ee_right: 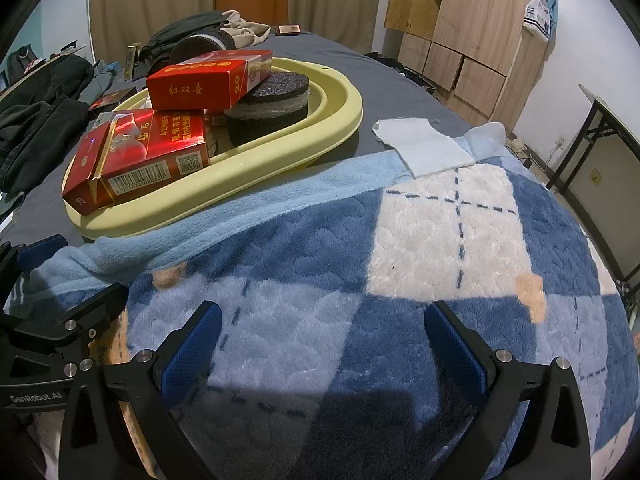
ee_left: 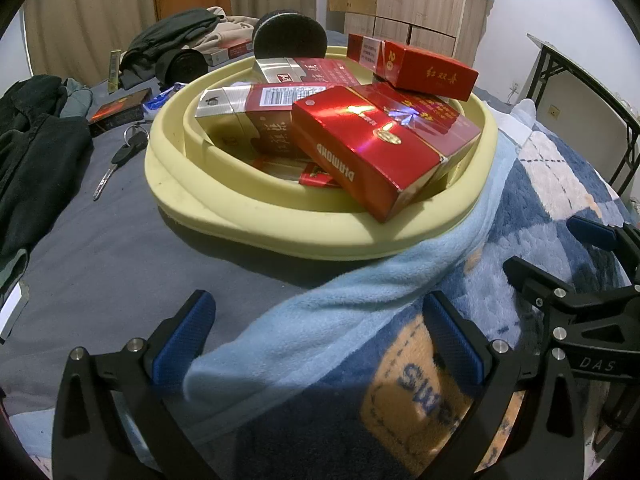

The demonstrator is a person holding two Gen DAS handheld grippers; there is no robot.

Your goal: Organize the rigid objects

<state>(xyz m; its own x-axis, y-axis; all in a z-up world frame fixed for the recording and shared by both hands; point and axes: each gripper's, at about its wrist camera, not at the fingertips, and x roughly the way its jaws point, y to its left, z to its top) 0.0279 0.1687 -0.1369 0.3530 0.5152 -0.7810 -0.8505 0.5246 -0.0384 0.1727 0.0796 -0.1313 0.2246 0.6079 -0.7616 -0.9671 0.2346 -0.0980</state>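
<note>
Basin (ee_left: 192, 216): matt yellow plastic
Red carton (ee_left: 372, 148): glossy card — foil sheen
Blanket (ee_right: 440, 232): fluffy cloth
Key (ee_left: 105, 178): metal

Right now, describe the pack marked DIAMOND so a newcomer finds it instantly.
Find the pale yellow tray on the grey bedsheet. The DIAMOND pack lies tilted at its near edge, one corner overhanging the rim. Unlike the neighbouring packs, it is glossy metallic red with a gold emblem.
</note>
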